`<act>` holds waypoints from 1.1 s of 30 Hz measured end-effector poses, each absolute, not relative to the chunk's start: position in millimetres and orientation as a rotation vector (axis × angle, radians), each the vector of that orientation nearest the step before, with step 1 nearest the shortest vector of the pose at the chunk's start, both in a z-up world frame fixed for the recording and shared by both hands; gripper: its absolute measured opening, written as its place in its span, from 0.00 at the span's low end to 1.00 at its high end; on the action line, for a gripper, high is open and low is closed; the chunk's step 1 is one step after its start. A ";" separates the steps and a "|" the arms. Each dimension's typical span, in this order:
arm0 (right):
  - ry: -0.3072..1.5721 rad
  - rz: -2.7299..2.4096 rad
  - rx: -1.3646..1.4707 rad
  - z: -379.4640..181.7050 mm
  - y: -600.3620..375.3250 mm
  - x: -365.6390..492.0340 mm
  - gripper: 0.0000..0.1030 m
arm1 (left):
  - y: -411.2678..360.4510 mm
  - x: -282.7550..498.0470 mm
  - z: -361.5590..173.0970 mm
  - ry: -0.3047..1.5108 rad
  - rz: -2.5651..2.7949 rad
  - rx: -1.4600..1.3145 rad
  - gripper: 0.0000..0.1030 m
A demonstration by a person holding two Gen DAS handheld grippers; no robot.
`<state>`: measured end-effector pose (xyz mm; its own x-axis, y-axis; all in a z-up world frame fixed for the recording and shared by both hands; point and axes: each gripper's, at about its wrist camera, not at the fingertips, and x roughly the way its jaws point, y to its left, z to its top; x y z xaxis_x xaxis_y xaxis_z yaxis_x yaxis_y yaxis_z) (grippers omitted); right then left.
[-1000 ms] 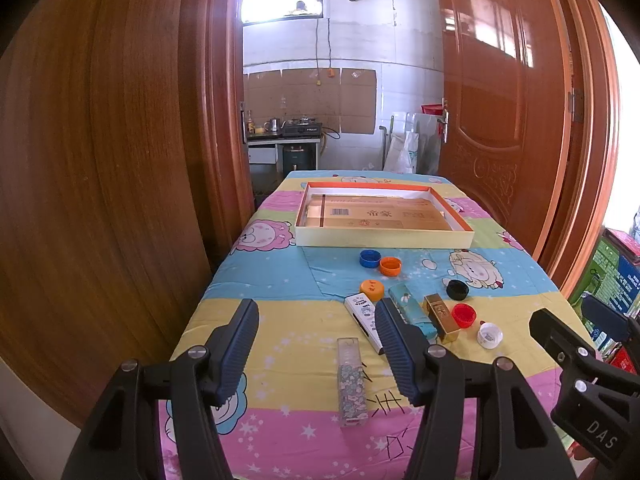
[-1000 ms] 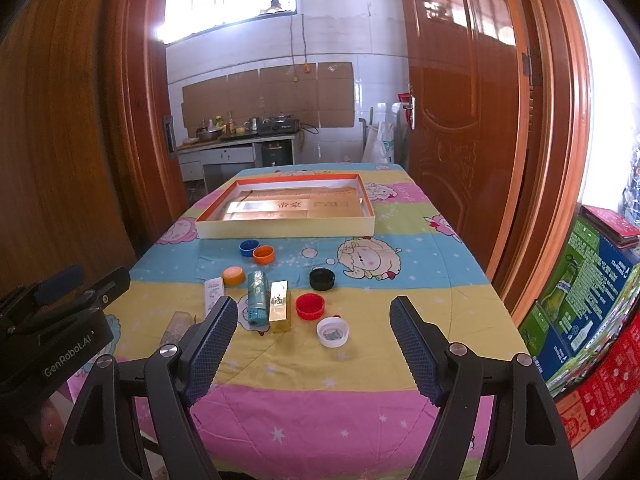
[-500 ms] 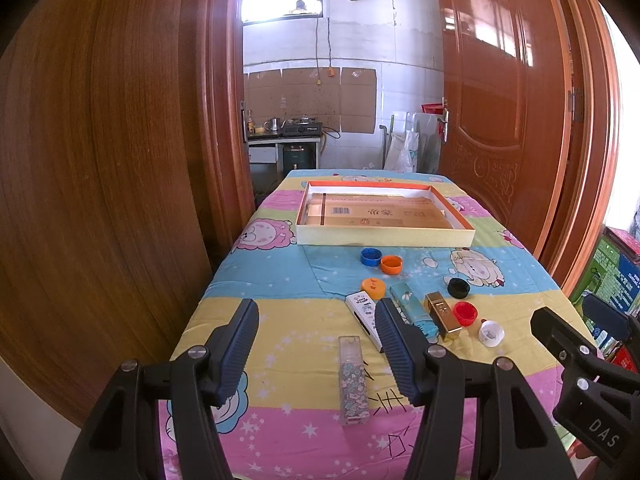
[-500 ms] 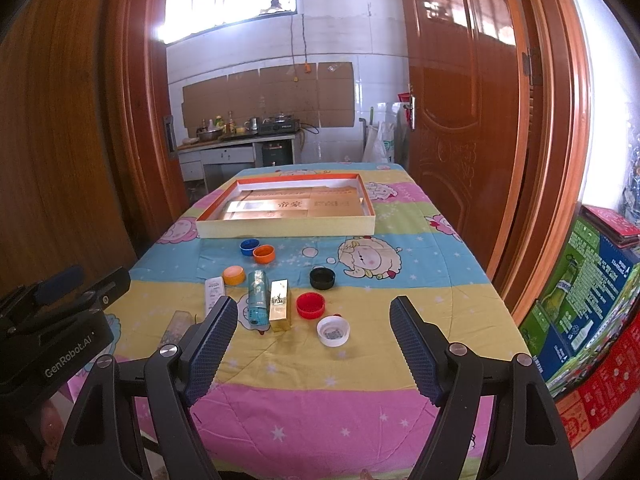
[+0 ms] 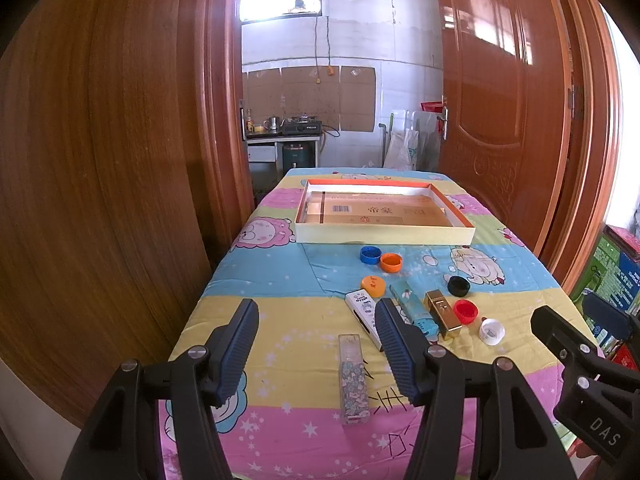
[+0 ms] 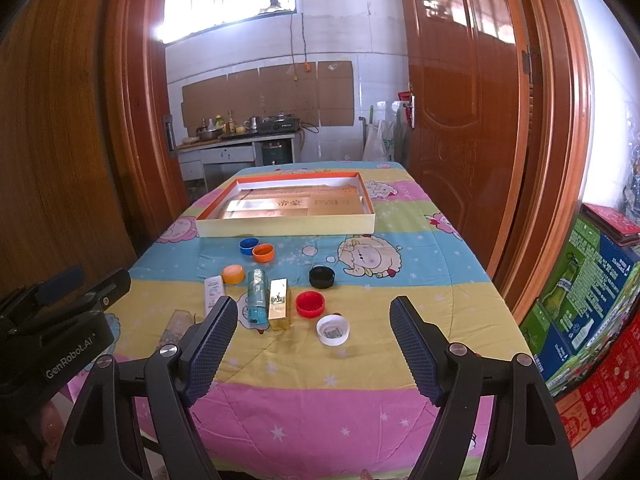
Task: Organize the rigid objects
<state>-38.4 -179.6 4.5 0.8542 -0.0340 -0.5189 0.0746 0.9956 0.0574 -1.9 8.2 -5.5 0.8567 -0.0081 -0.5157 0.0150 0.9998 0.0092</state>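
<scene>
Clear case: long axis near-to-far, just ahead of left gripper.
Grippers: both released; right gripper farther right.

The left gripper finger hides part of the white lighter and teal lighter; print inside the shallow box is too small to read.

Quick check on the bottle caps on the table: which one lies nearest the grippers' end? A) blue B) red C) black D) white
D: the white cap lies open side up, closer to the near edge than the red cap, with the black cap and blue cap farther back toward the tray.
</scene>
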 end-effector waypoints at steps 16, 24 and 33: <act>0.566 -0.049 0.083 -9.8 -184.6 -35.5 0.77 | 11.2 0.8 -16.2 0.573 -0.036 0.013 0.59; 0.623 -0.019 0.081 -39.4 -193.7 -30.2 0.77 | 5.3 -4.0 -46.3 0.636 -0.092 0.012 0.59; 0.685 0.006 0.093 -63.3 -199.0 -8.9 0.77 | -8.6 16.4 -67.5 0.709 -0.118 0.026 0.54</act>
<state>-8.9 -199.0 -63.3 0.7746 0.0361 -0.6314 0.0251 0.9958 0.0877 16.4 -8.6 -67.5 0.7524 -0.0993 -0.6512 0.1169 0.9930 -0.0163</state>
